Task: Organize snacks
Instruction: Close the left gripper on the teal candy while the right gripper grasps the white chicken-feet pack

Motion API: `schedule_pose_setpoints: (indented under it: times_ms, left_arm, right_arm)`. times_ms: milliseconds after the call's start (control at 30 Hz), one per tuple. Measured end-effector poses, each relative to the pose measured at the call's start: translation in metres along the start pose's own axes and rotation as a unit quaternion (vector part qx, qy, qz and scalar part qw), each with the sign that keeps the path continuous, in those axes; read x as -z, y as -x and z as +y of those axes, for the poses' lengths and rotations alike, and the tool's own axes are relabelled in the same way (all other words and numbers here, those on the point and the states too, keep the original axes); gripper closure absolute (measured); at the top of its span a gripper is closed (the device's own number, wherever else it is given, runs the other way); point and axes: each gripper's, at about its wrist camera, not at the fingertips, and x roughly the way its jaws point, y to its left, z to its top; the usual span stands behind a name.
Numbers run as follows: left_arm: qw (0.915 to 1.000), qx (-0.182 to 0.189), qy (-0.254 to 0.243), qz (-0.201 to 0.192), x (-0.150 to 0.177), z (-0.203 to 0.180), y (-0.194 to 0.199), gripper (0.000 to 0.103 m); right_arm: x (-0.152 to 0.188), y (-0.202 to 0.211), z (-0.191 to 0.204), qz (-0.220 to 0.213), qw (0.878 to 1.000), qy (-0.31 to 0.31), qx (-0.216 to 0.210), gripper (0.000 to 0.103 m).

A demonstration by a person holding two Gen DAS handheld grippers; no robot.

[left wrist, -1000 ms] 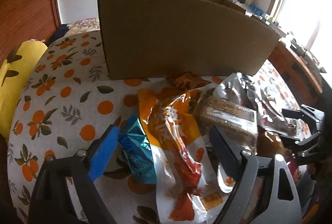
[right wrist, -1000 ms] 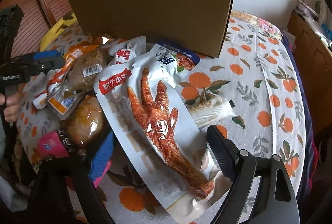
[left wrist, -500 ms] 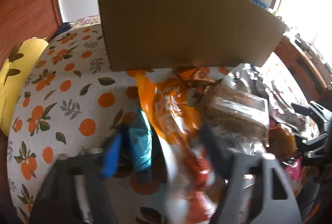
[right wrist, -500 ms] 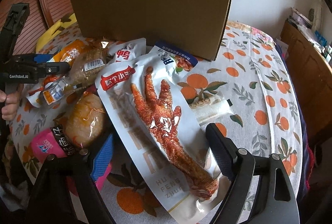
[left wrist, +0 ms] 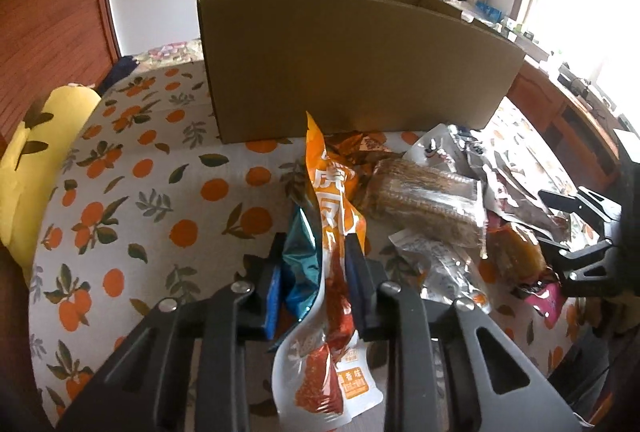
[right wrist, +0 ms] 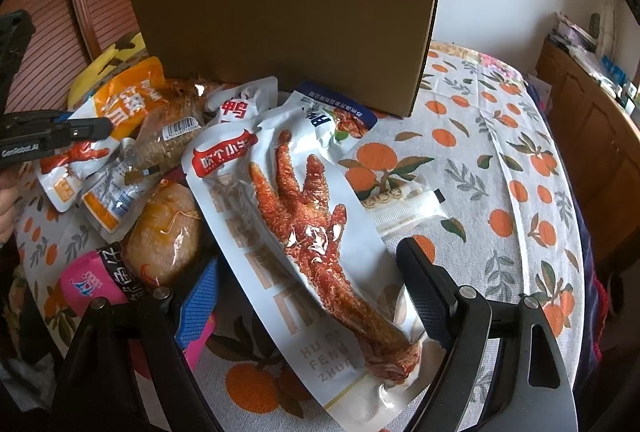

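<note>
Left gripper [left wrist: 316, 272] clamped on orange-and-white foil snack pouch [left wrist: 330, 228] plus teal foil packet [left wrist: 302, 264], pouch's long axis pointing toward open brown cardboard box [left wrist: 352, 60] at table's far edge; right gripper [right wrist: 308, 296] fingers apart, straddling long white chicken-foot pouch [right wrist: 304, 216].

Snack packets [right wrist: 168, 152] lie heaped centre-left before an open cardboard box [right wrist: 288, 28], chicken-foot pouch [right wrist: 304, 228] foremost.
</note>
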Motion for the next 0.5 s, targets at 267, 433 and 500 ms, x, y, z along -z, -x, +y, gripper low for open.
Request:
schedule_pose_setpoints:
  times_ms: [267,433,500]
  left_arm:
    - [0.9996,-0.021,-0.019,0.006,0.003,-0.002,0.002,0.075]
    - [0.9992,-0.032,0.001,0.023,0.009,0.007,-0.004,0.06]
    - [0.9993,-0.024,0.011,0.025,0.01,0.012,-0.001,0.058]
  right_arm:
    - [0.001,0.003,-0.004,-0.007,1.0,-0.013,-0.004,0.02]
    - [0.001,0.004,-0.004,-0.007,1.0,-0.014,-0.003,0.02]
    - [0.002,0.004,-0.004,-0.007,1.0,-0.014,-0.003,0.02]
